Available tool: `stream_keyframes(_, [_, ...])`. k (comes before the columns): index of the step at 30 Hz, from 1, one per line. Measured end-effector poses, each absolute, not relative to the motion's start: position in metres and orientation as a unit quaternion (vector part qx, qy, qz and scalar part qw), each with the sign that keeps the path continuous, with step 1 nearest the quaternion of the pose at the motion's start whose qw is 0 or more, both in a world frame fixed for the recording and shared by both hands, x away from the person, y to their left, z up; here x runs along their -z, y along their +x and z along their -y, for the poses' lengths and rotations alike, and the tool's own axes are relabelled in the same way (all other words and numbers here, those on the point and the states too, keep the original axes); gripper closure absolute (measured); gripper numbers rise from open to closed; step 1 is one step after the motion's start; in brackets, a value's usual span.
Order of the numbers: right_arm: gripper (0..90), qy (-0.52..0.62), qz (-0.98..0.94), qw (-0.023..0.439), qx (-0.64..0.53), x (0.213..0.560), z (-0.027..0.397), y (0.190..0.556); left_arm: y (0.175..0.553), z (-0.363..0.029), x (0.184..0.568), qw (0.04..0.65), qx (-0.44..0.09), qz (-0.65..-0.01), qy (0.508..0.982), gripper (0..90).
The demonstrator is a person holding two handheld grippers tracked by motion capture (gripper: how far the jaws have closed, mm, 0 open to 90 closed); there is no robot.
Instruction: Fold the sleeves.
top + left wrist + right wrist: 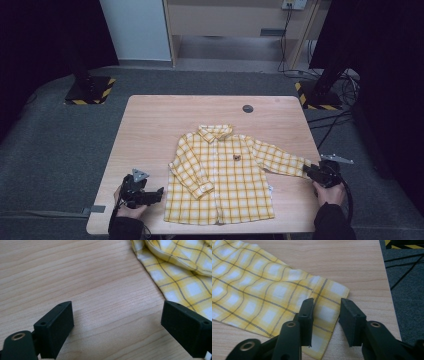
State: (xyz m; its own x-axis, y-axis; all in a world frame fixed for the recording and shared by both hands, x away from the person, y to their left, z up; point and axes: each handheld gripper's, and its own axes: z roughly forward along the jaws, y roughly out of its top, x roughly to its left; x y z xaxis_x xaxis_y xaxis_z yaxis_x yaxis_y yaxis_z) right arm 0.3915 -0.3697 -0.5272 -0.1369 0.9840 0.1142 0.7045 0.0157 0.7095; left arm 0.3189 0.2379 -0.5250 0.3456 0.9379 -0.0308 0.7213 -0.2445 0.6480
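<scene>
Cuff (329,305) of the yellow plaid shirt (220,175), at the frame's lower right, lies between the half-closed, not yet pinching jaws of the right gripper (325,307), sleeve running toward upper left, while the left gripper (117,322) stands wide apart beside the hem.

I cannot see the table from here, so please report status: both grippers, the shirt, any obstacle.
Left gripper open over bare table, beside shirt hem. Right gripper jaws astride sleeve cuff, not yet clamped. Shirt flat, one sleeve folded in. Nothing in the way.
</scene>
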Motion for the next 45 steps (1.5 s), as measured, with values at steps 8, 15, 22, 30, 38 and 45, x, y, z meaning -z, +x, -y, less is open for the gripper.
stream_keyframes(8, [79.0,0.629,-0.672,0.211,-0.329,0.525,0.370,0.389,0.320,-0.238,0.526,0.289,-0.191,-0.539,0.768,10.3])
stream_keyframes(15, [86.9,0.628,-0.672,0.219,-0.325,0.524,0.369,0.386,0.320,-0.238,0.526,0.288,-0.194,-0.540,0.767,10.3])
stream_keyframes(22, [87.5,0.623,-0.669,0.225,-0.337,0.517,0.367,0.383,0.320,-0.238,0.527,0.287,-0.196,-0.539,0.767,10.3])
stream_keyframes(30, [87.6,0.589,-0.674,0.250,-0.370,0.491,0.354,0.373,0.319,-0.235,0.527,0.285,-0.200,-0.536,0.769,9.4])
stream_keyframes(38, [87.7,0.525,-0.703,0.266,-0.399,0.460,0.313,0.367,0.319,-0.234,0.528,0.287,-0.201,-0.535,0.769,9.1])
stream_keyframes(45, [87.8,0.478,-0.735,0.250,-0.411,0.450,0.268,0.370,0.319,-0.234,0.528,0.288,-0.201,-0.534,0.769,8.8])
